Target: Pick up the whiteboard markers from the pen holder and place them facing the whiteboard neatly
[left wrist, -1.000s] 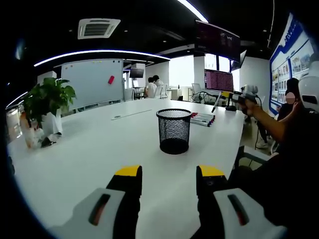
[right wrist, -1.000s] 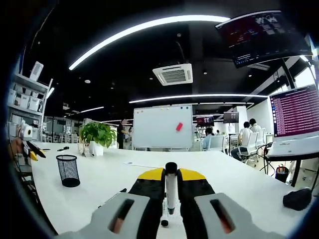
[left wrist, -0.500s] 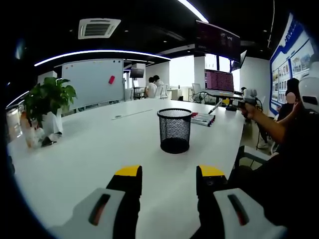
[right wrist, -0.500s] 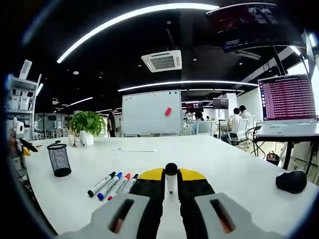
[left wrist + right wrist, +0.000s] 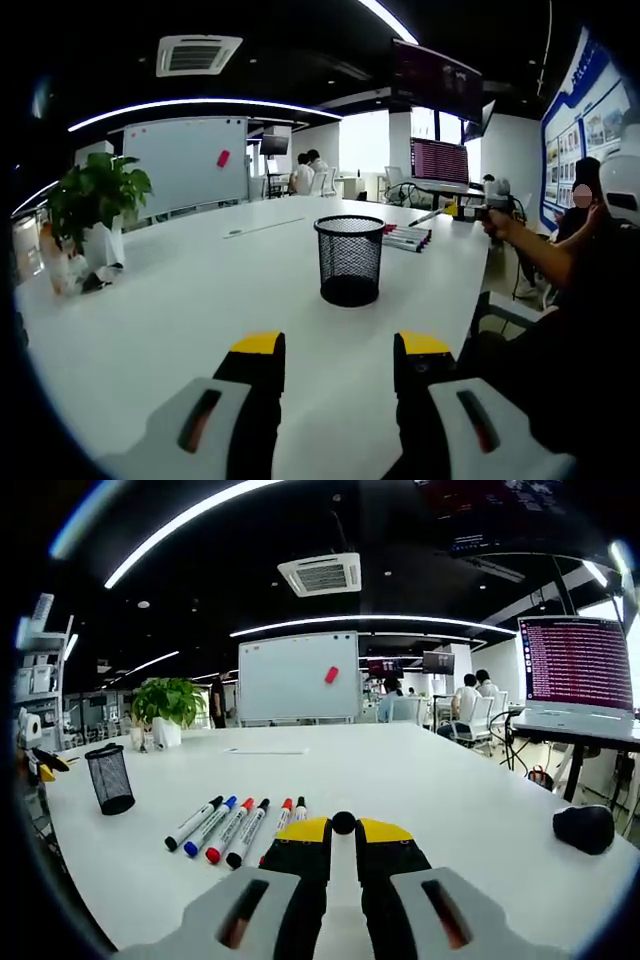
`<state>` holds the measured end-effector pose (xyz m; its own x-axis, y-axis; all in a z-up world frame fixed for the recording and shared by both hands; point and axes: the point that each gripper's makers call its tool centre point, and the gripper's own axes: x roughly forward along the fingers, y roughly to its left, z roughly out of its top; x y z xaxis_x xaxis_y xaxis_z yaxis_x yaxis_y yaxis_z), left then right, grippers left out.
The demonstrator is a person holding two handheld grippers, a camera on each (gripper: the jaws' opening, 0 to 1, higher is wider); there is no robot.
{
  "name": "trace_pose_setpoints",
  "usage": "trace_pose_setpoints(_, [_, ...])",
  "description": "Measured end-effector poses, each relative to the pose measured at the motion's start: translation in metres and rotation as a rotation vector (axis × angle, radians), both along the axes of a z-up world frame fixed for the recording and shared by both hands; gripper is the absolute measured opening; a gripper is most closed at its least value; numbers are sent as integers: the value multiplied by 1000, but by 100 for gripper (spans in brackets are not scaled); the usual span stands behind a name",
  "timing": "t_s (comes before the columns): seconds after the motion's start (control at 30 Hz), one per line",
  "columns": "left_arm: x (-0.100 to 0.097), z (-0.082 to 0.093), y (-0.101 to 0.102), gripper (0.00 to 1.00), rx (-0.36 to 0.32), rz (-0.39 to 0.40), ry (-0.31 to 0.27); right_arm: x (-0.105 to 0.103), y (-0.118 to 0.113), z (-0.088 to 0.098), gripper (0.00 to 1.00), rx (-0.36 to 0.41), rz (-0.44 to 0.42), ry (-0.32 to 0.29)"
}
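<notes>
A black mesh pen holder (image 5: pixel 349 262) stands on the white table (image 5: pixel 180 310), ahead of my open, empty left gripper (image 5: pixel 340 348). Beyond it lies a row of whiteboard markers (image 5: pixel 405 238). Further right, a person's hand holds my right gripper (image 5: pixel 478 208) with a marker (image 5: pixel 428 216) lying nearly level in it. In the right gripper view, my right gripper (image 5: pixel 343 836) is shut on that marker's black end (image 5: pixel 343 821), low over the table. Just left of it lie several markers (image 5: pixel 228 830) side by side, pointing toward the whiteboard (image 5: pixel 298 676). The pen holder (image 5: pixel 108 778) stands far left.
A potted plant (image 5: pixel 95 200) stands at the table's left edge. A black mouse-like object (image 5: pixel 583 828) lies on the table to the right. A lit screen (image 5: pixel 575 665) stands beyond it. People sit at desks at the back.
My right gripper has come down toward the table with the marker, which tipped from upright to nearly level. The left gripper has not moved.
</notes>
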<state>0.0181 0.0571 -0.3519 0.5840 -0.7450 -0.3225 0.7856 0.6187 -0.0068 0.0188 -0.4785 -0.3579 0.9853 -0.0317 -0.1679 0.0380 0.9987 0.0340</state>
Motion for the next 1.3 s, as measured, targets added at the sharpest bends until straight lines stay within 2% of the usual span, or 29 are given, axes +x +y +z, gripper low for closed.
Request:
trace_pose_setpoints(0.07, [0, 0, 1, 45, -1, 1, -1, 0, -3, -6, 13, 8, -5, 30])
trace_pose_setpoints(0.2, [1, 1, 2, 45, -2, 7, -1, 0, 0, -9, 13, -1, 14, 41])
trace_pose_setpoints(0.43, [0, -1, 0, 45, -2, 0, 2, 1, 8, -23, 13, -54, 27, 129])
trace_pose_setpoints(1.3, [0, -3, 0, 45, -3, 1, 6, 10, 10, -25, 13, -83, 43, 171])
